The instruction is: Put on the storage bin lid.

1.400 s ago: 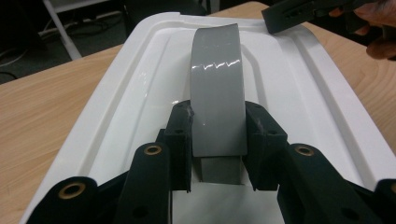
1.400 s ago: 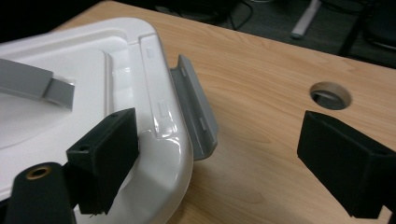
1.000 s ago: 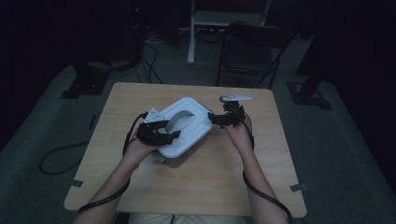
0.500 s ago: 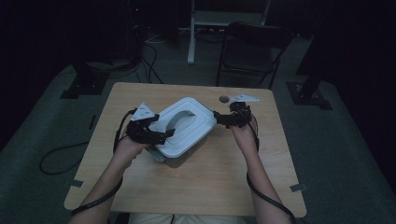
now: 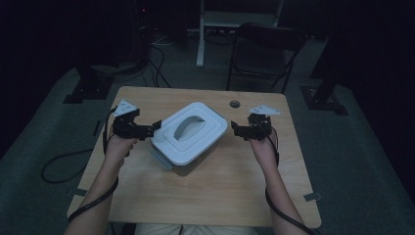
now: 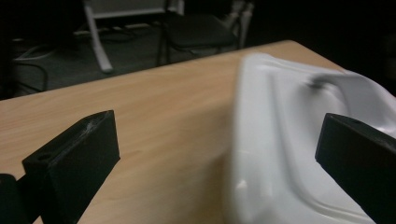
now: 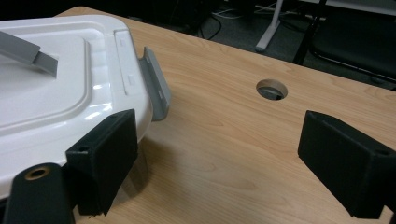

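White lidded storage box (image 5: pixel 191 131) with grey side latches (image 7: pixel 156 84), lying between the two grippers on the wooden table (image 5: pixel 205 205). Left gripper (image 5: pixel 147 129), whose jaws have just been opening, and right gripper (image 5: pixel 238 130) both gape wide, holding nothing. To proceed cleanly, each should probably approach its latch squarely before closing.

Your left hand-held gripper (image 6: pixel 219 154) has just been opening, and its two black jaws now stand wide apart with nothing pressed between them. Beyond them you see the pale wooden tabletop (image 6: pixel 154 112). The white moulded plastic container lid (image 6: pixel 289 140), slightly blurred, lies on it at the right, reaching behind your right-hand jaw. A dark chair (image 6: pixel 196 28) stands on the floor past the table's far edge.
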A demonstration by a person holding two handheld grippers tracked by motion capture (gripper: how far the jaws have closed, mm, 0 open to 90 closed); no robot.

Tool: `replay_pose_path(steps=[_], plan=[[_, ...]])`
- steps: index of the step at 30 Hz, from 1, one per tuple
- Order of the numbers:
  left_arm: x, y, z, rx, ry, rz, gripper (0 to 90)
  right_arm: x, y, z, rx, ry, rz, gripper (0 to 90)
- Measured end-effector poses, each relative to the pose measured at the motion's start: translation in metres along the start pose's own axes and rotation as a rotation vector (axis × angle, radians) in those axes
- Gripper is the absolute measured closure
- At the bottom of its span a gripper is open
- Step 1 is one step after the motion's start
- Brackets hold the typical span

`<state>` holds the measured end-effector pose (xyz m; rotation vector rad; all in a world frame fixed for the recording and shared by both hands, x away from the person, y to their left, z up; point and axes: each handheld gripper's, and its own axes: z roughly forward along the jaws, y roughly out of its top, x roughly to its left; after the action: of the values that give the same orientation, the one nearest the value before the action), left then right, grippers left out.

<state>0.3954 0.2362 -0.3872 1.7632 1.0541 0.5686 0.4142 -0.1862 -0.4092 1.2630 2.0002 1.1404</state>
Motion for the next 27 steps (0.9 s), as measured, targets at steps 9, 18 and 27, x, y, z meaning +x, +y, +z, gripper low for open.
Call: replay_pose_path(steps=[9,18,27], plan=[[0.052,-0.025,0.031,0.039,0.153,-0.062,0.4,-0.003,-0.015,0.001,0.006,-0.017,0.019,11.9],[0.066,-0.055,0.063,0.090,0.174,-0.082,0.4,-0.006,-0.039,0.009,0.016,-0.035,0.066,12.0],[0.059,-0.064,0.090,0.125,0.162,-0.071,0.4,0.012,-0.069,0.027,0.018,-0.017,0.089,11.9]])
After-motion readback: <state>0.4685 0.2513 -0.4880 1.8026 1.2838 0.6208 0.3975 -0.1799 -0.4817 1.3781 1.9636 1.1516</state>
